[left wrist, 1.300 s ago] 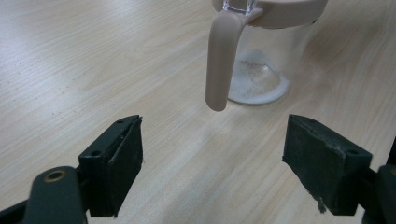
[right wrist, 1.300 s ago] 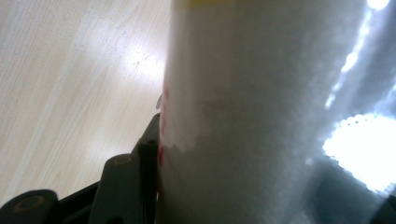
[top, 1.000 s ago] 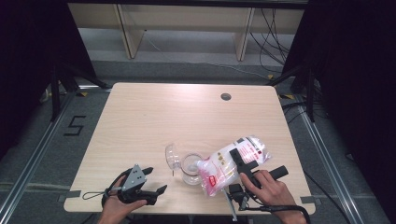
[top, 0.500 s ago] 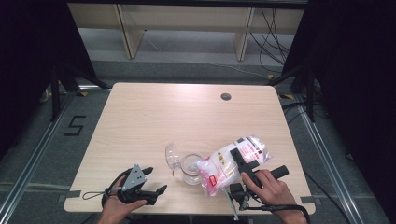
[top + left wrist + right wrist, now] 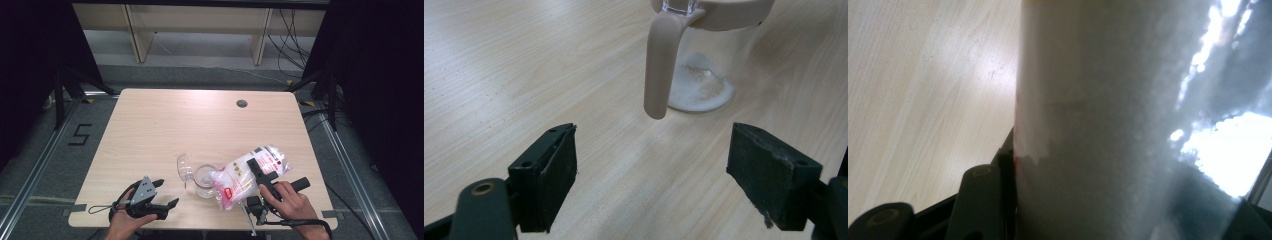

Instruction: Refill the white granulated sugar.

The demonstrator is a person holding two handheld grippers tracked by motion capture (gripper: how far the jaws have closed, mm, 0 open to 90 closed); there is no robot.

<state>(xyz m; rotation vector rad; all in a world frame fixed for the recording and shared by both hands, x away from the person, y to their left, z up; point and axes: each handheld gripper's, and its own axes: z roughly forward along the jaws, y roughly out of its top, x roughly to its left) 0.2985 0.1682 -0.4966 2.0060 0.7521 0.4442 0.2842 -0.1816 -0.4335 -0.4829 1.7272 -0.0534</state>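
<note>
A clear jar with a beige rim and a beige handle stands near the table's front edge, its clear lid flipped open to the left. A little white powder lies on its bottom. My right gripper is shut on a clear bag of white powder with a pink label. The bag is tilted, and its lower end hangs over the jar's mouth. In the right gripper view the bag sits between the jaws. Left of the jar, my left gripper rests open, with the jar beyond its jaws.
The wooden table has a round cable hole at the back right. A shelf unit stands on the floor behind the table. Dark curtains hang on both sides.
The hand on the right gripper has shifted a little to the left. The bag, the jar and the left gripper stay where they were.
</note>
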